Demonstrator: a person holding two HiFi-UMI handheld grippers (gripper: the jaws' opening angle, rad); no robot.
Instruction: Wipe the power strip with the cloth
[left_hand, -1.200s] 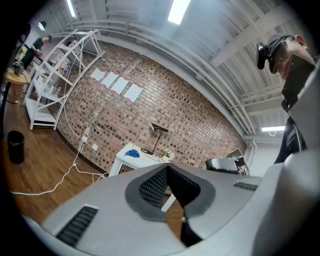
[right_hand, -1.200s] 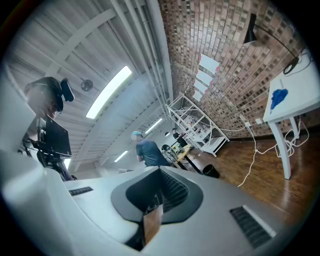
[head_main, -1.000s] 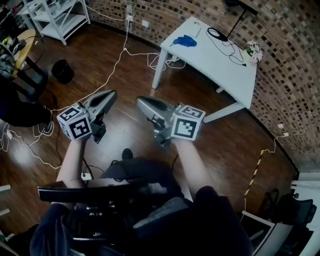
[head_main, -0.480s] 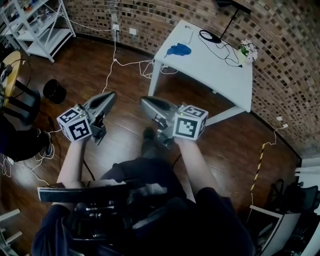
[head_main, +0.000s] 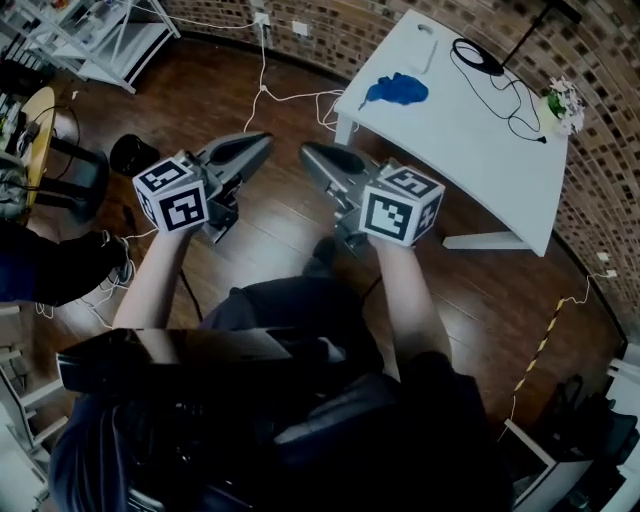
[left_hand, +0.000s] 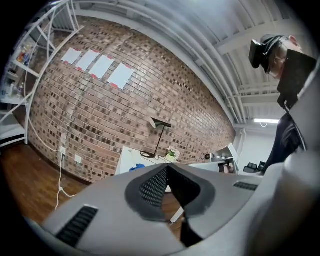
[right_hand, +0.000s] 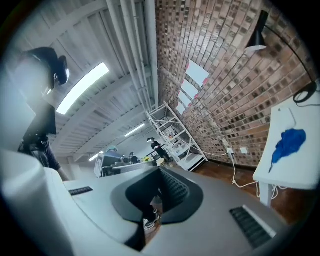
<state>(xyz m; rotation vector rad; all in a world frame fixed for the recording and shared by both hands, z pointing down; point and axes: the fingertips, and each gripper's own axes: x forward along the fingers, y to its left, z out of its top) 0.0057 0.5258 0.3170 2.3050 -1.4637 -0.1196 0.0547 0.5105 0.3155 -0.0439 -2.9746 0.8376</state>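
Cloth (head_main: 397, 90): blue, crumpled in a loose heap near one end of the white desk (head_main: 480, 140), well apart from both tools.

Power strip (head_main: 425, 52): probably the pale oblong lying on the desk just beyond the cloth, toward the brick wall. It is too faint to confirm.

Left tool (head_main: 262, 141): held out ahead of the body over the wooden floor, forearm (head_main: 150, 285) extended, nose roughly level and aimed toward the wall. Its jaws are pressed together with nothing between them.

Right tool (head_main: 310, 151): beside the left one, forearm (head_main: 405, 290) likewise extended, nose toward the desk. Its jaws are pressed together and empty.

Head view only: both marker cubes, a black bin (head_main: 133, 152) on the floor, and a coiled black cable (head_main: 478, 55) on the desk.

Left gripper view only: the left tool (left_hand: 166, 170) against the brick wall with pale sheets pinned on it, a black lamp (left_hand: 161, 124) above the desk, and the cloth (left_hand: 137, 167) as a small blue speck.

Right gripper view only: the right tool (right_hand: 160, 172), a white shelving rack (right_hand: 172, 130), ceiling strip lights, and the cloth (right_hand: 287, 142) as a long blue shape on the desk edge.
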